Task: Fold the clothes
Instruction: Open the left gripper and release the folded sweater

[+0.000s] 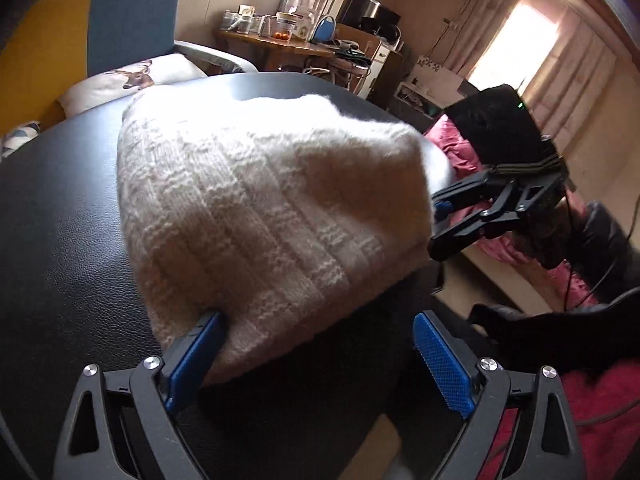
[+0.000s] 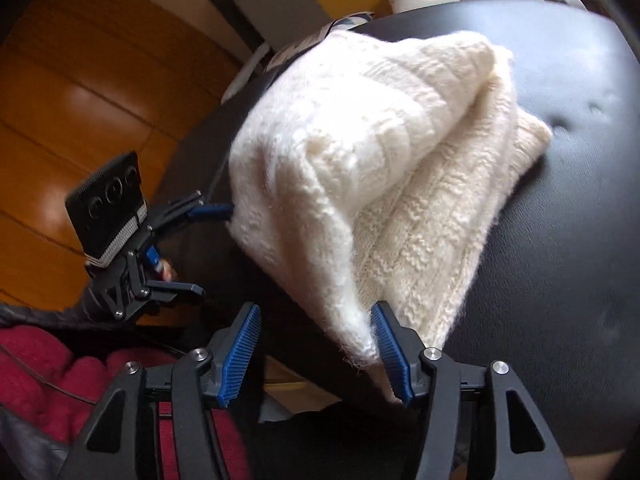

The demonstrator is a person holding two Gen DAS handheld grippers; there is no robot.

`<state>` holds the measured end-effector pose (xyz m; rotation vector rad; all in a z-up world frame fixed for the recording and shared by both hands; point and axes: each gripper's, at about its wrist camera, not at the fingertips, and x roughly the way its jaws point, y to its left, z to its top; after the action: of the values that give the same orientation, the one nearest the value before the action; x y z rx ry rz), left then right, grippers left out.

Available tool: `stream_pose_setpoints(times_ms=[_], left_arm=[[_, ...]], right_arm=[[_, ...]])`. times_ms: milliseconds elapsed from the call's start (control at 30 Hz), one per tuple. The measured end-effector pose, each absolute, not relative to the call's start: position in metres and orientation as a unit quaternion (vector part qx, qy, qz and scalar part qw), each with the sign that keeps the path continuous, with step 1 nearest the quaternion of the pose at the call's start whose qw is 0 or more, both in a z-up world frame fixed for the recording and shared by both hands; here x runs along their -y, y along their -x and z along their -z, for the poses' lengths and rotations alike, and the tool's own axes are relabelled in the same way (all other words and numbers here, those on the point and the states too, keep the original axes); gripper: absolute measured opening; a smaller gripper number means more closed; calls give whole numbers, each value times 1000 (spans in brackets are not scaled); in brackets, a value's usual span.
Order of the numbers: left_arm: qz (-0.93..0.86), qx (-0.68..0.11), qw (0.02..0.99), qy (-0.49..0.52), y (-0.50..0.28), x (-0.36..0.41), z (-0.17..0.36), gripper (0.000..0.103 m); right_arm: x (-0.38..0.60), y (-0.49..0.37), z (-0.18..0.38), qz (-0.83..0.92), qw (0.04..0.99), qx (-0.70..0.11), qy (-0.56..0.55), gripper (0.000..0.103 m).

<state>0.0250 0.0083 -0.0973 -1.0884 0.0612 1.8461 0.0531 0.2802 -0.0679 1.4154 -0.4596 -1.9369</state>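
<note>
Lying folded on the black leather-textured bench (image 1: 60,248), the cream knitted sweater (image 1: 260,200) fills the middle of the left wrist view, its near corner reaching toward the bench's near edge. The left tool (image 1: 316,356) stands wide: its left blue pad touches the sweater's near hem, while the right pad sits clear of the knit, over the dark bench edge. The right tool (image 1: 438,226) comes in from the right side, its two fingers parted, with their tips just at the sweater's right edge; whether they touch the knit cannot be told from this view. Beyond the bench's far edge stand a yellow and blue chair (image 1: 96,28) with a deer-print cushion (image 1: 132,76), and farther back a cluttered wooden table (image 1: 280,46). Pink bedding (image 1: 460,152) lies off the bench's right side.

From the right wrist view, the sweater (image 2: 380,168) shows as a thick folded stack of layers, a rounded fold on top, lying across the bench (image 2: 560,240) toward its left edge. The right tool (image 2: 316,356) is wide open; its right blue pad rests against the lowest hanging corner of the knit, the left pad apart from it. The left tool (image 2: 216,252) sits at the sweater's left edge, fingers spread, upper tip touching the knit. Orange wooden flooring (image 2: 80,100) lies behind it.
</note>
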Motion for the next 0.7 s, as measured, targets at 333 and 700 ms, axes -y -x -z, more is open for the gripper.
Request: stream_pose_setpoints(times_ms=[333,700], left_arm=[[-749,72,498,431,14,-26,72,95],[-710,-28,554,433,-7,-97,100,101]], right_arm=[[-337,-20,54,747,316,398,-429,64],[-310,25,91,736,265,407,-471,61]])
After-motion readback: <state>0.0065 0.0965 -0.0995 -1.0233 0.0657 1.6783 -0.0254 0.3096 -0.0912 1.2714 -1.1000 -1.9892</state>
